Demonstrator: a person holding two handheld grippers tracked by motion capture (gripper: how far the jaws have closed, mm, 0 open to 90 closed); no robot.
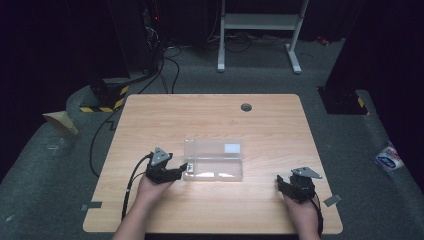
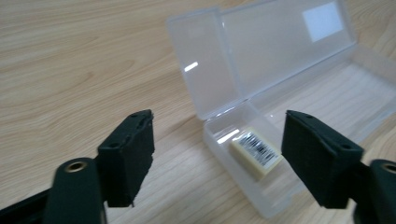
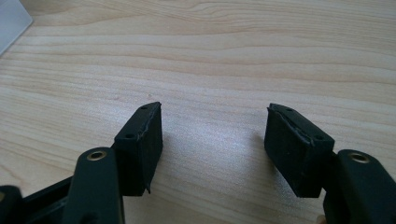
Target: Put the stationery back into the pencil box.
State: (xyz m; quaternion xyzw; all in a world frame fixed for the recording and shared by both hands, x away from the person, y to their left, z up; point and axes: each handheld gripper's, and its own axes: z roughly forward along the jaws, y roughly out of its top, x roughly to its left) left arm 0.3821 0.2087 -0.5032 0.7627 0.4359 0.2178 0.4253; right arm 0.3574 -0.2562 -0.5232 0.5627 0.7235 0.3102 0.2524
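Observation:
A clear plastic box (image 1: 214, 160) lies open in the middle of the wooden table (image 1: 210, 115), its lid folded back. Inside its left end rests a small cream eraser with a barcode label (image 2: 256, 153). My left gripper (image 1: 184, 170) is at the box's left end, open, and the eraser (image 1: 190, 168) lies in the box beyond the jaws, free of both pads (image 2: 128, 156). My right gripper (image 1: 281, 184) rests near the table's front right, open over bare wood, nothing between its fingers (image 3: 142, 147).
A grey round grommet (image 1: 246, 107) sits at the table's far edge. Beyond the table stand a white frame (image 1: 260, 30) and cables on grey carpet. A corner of the box (image 3: 11, 21) appears at the upper left of the right gripper view.

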